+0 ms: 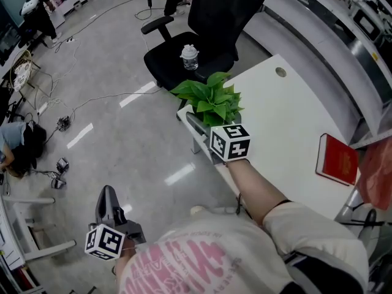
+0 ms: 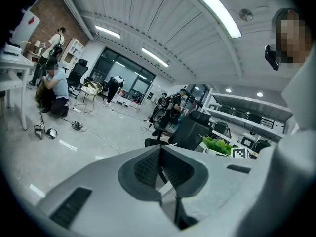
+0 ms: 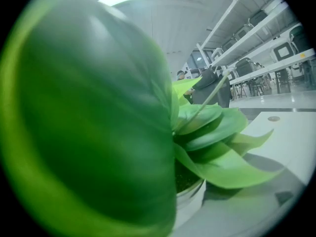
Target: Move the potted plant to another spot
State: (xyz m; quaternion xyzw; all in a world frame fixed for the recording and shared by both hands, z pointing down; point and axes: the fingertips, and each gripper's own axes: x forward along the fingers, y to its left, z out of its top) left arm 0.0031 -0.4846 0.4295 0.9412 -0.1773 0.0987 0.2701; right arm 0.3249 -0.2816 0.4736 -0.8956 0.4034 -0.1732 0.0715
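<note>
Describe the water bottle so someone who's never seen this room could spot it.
Find the white desk. A black office chair stands by its edge, just beyond the plant. The bottle stands upright on the chair's seat: clear plastic, the only thing there.

No legible text in any view. Pink lettering on the person's shirt is too distorted to read. The red book cover is too small to make out.
</note>
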